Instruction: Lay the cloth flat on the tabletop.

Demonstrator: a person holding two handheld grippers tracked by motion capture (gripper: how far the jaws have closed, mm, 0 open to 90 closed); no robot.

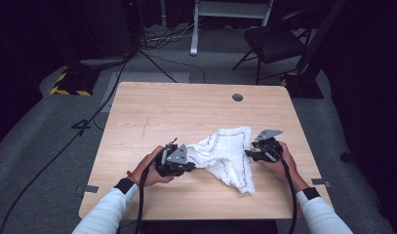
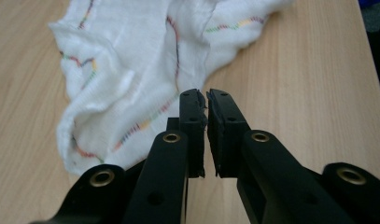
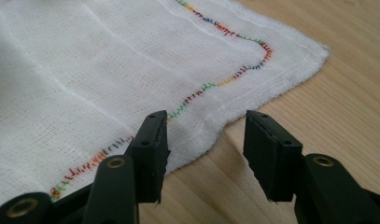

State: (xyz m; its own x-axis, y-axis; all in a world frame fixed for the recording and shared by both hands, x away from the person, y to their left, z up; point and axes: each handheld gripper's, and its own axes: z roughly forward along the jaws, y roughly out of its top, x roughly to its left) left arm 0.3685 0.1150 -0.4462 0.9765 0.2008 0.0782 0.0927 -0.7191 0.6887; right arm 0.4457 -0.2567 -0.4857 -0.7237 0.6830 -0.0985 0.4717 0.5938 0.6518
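Desk [image 1: 152,112] with a white cloth [image 1: 225,153] lying crumpled right of centre, toward the near edge. The far half of the desk is bare wood, with a grommet hole [image 1: 237,97] at 1 o'clock. Left tool [image 1: 186,163] at the cloth's 9 o'clock edge, jaws nearly closed, a narrow gap, gripping nothing. Right tool [image 1: 249,151] at its 3 o'clock edge, jaws wide, astride the hem. Multicoloured stitching [image 3: 215,84] borders the gauzy weave.

The cloth [image 1: 225,156] is white with a loose open weave, edged by a wavy line of stitching in many colours — red, orange, yellow, green, blue. The bench [image 1: 152,112] is pale wood grain. Both tools — left [image 1: 174,163], right [image 1: 263,146] — are black.
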